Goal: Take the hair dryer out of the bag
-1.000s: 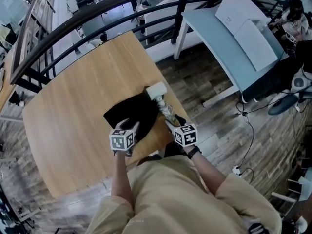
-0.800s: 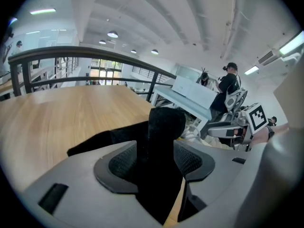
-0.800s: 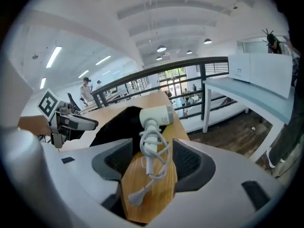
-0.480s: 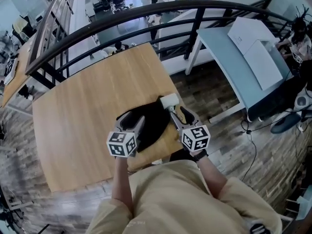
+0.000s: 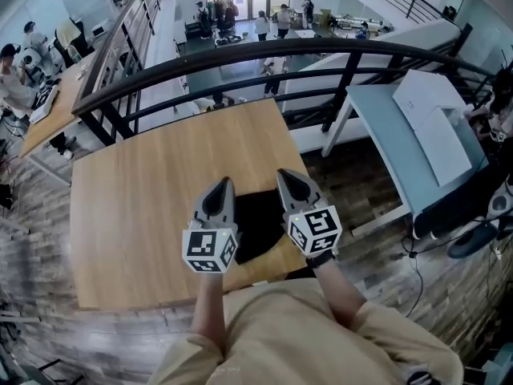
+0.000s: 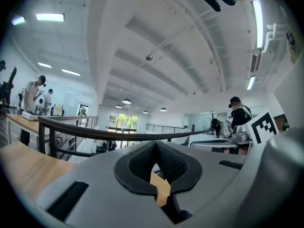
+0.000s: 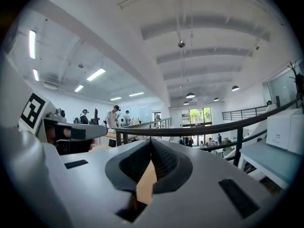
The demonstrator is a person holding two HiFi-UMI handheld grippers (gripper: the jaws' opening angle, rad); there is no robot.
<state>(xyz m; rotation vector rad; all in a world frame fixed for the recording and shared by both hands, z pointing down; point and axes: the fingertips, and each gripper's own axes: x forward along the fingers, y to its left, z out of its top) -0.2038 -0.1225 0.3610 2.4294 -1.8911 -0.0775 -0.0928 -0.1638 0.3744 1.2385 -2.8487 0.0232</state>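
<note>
1. The left gripper [image 5: 224, 183] is held level above the table [image 5: 144, 191]. Its jaws have just closed and meet at the tips in the left gripper view [image 6: 155, 147]. Nothing is between them; only a strip of tabletop shows through the gap lower down.
2. The right gripper [image 5: 282, 173] is level beside it. Its jaws have also just closed, pressed together on nothing [image 7: 151, 144].
3. The black bag [image 5: 258, 223] lies by the table's near edge, toward the near right corner. Only the strip between the two grippers shows, and both its sides are covered.
4. The hair dryer cannot be made out in any view. The grippers and their marker cubes [image 5: 210, 249] block the table around the bag.
5. Both gripper views look out over the railing [image 5: 240, 54], so neither shows the bag.
6. The table's far left corner is cut by the railing.
</note>
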